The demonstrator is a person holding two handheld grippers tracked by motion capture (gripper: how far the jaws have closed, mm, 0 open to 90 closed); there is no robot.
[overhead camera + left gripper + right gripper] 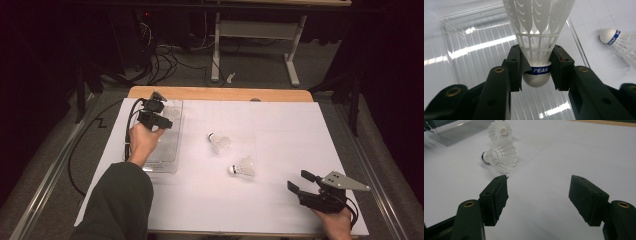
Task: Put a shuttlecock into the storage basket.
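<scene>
High view: the left gripper (pixel 162 116) sits over the far part of a clear plastic tray (pixel 170 162) at the left side of the white table sheet (pixel 280 130), with the person's left hand (pixel 142 142) and a dark green sleeve (pixel 117 205) coming in from below. Seen from the left gripper view, the jaws are clamped on a white shuttlecock (pixel 536 37), pressing on either side just above its rounded cork, where a blue band reads PEAK; the feather skirt fans away from the camera and the ribbed floor of the tray lies behind it. Two more shuttlecocks lie on their sides near the middle of the sheet, apart from each other and from the tray: the farther shuttlecock (pixel 219 143) and the nearer shuttlecock (pixel 242 167). Low at the right, the right gripper (pixel 301 182) rests near the front edge of the sheet, well apart from both. From the right gripper view its jaws stand wide apart with bare sheet between them.
</scene>
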